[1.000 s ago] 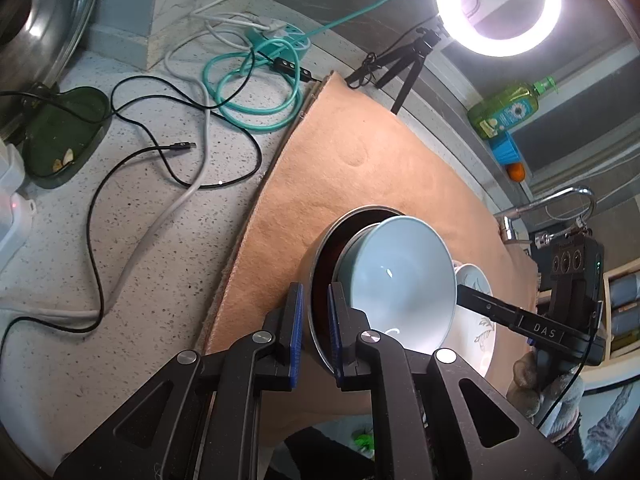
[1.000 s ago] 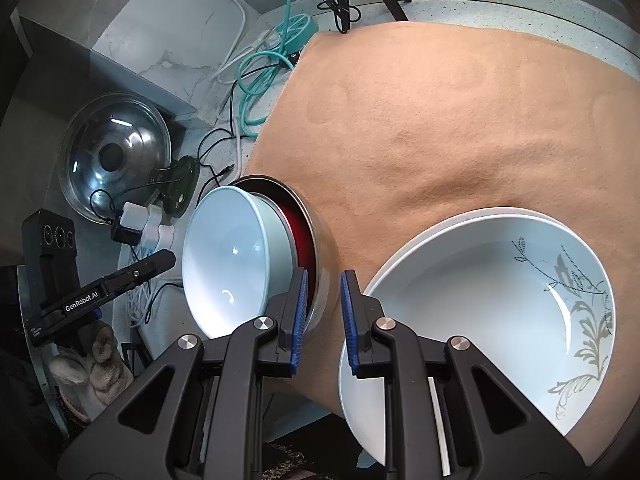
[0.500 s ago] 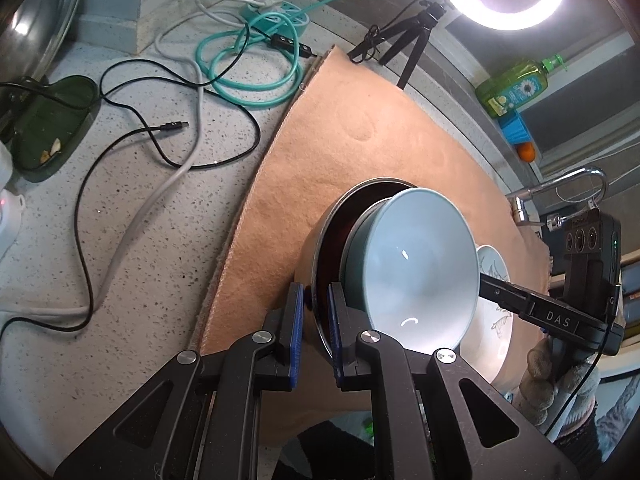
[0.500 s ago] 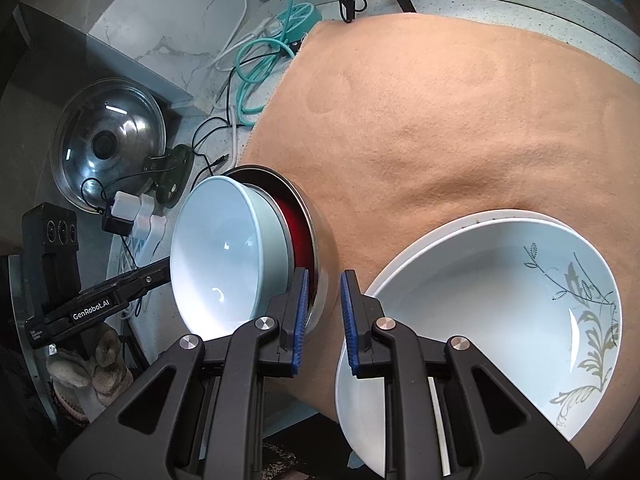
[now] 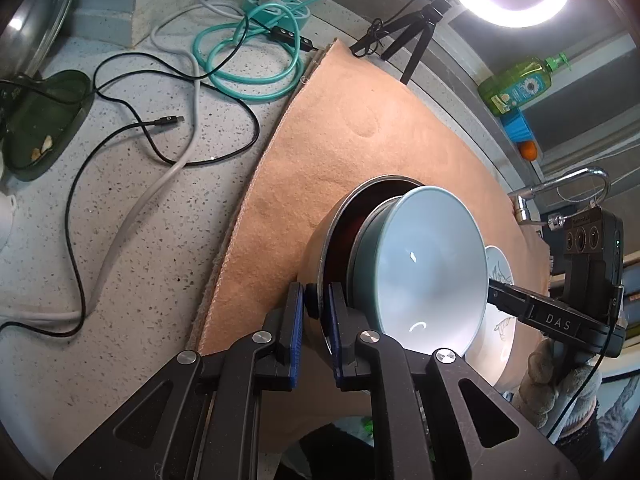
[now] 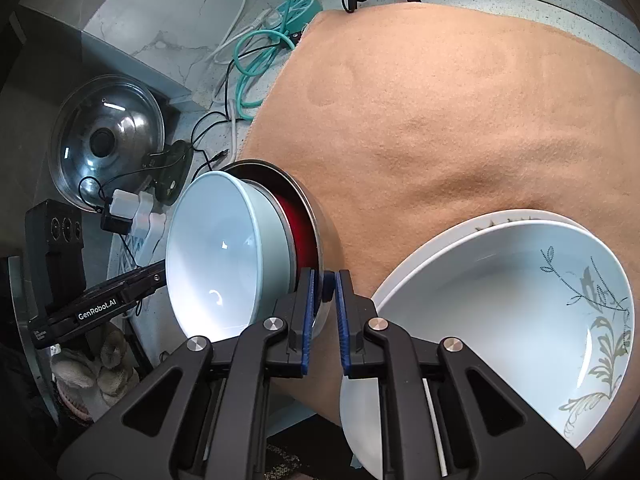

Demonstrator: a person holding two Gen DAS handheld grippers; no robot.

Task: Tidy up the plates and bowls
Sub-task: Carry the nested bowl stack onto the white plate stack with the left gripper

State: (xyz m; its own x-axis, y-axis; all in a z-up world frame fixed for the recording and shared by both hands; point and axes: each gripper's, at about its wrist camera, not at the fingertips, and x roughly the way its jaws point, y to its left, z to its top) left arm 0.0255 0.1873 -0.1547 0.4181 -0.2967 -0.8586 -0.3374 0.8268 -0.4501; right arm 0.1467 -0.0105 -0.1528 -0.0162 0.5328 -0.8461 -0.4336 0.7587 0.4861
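My left claw (image 5: 314,312) and right claw (image 6: 323,300) both pinch the metal bowl's (image 6: 320,236) thin rim. The blue bowl (image 6: 216,256) sits inside it, beside the flower plates (image 6: 500,304). It looks heavy, slippery and breakable, so I should hold the rim tight.

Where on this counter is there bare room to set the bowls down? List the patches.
Bare: the wide stretch of tan mat between the nested bowls, the stacked plates and the tripod at its far edge. Crowded: the speckled counter left of the mat, strewn with cables and a green dish; the mat's near right, taken by the plates.
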